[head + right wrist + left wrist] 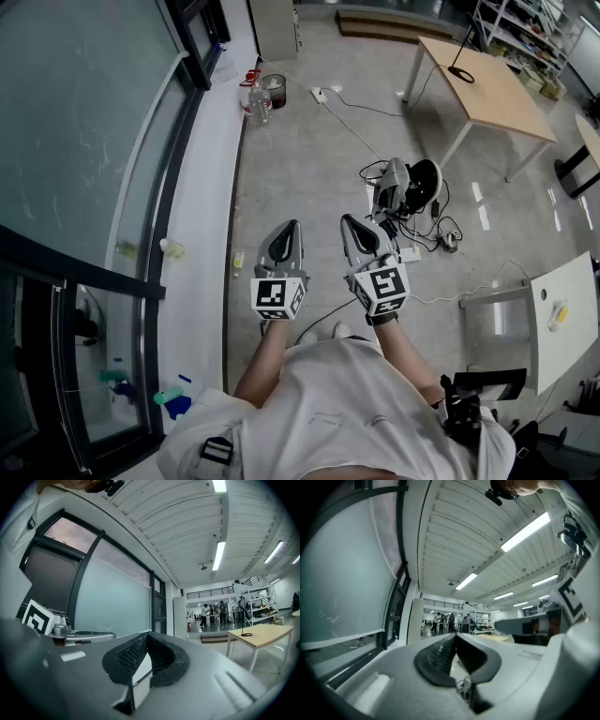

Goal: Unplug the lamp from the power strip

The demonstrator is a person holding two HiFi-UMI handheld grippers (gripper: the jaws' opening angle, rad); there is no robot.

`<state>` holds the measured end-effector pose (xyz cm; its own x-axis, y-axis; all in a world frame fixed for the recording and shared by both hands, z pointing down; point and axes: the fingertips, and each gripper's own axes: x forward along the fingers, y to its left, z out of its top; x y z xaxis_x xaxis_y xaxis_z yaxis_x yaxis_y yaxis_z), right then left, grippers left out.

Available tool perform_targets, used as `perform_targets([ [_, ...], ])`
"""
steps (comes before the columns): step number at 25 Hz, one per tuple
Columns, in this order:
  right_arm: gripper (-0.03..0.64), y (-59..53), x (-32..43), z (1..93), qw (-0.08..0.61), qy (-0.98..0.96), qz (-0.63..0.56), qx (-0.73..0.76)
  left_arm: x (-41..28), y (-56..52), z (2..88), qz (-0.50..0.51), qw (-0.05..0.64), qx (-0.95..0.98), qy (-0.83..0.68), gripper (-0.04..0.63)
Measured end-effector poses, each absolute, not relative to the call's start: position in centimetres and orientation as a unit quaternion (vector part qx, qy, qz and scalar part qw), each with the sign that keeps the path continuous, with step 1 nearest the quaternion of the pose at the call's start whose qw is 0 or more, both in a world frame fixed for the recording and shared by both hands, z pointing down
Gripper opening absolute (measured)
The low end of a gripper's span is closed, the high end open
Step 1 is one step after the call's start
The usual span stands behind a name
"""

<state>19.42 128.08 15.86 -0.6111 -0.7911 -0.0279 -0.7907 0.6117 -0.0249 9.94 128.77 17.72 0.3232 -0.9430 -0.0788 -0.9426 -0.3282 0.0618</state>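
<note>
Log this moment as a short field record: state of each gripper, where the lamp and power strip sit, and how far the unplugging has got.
left gripper: shut, nothing between the jaws, held level above the floor
right gripper: shut, nothing between the jaws, held level
lamp: on the floor beyond the right gripper, among tangled cables
power strip: white, on the floor near the lamp, partly behind the right gripper
plug: too small to tell whether it is in
progress: neither gripper touches lamp, cable or strip; unplugging not yet begun
</note>
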Motion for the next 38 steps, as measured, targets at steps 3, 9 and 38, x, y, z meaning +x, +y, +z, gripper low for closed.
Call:
perform_targets([
  [3,0.009,128.8,20.1,16.4,0.015,0.901,-0.006,-0.434,11.1,129.2,17.7,-0.054,0.004,0.814,-0.579,0.0],
  [9,0.009,129.8,22.1,15.6,0.035,0.907,-0.012,-0.419,13.3,130.1,15.8,-0.098,-0.026,0.805,-0.584,0.0],
  [38,0.009,121.4,26.1,19.9,-0.029,0.88,-0.01,-0.474,17.4,122.1,20.0,-0.037,0.012,0.837,-0.545,0.0],
])
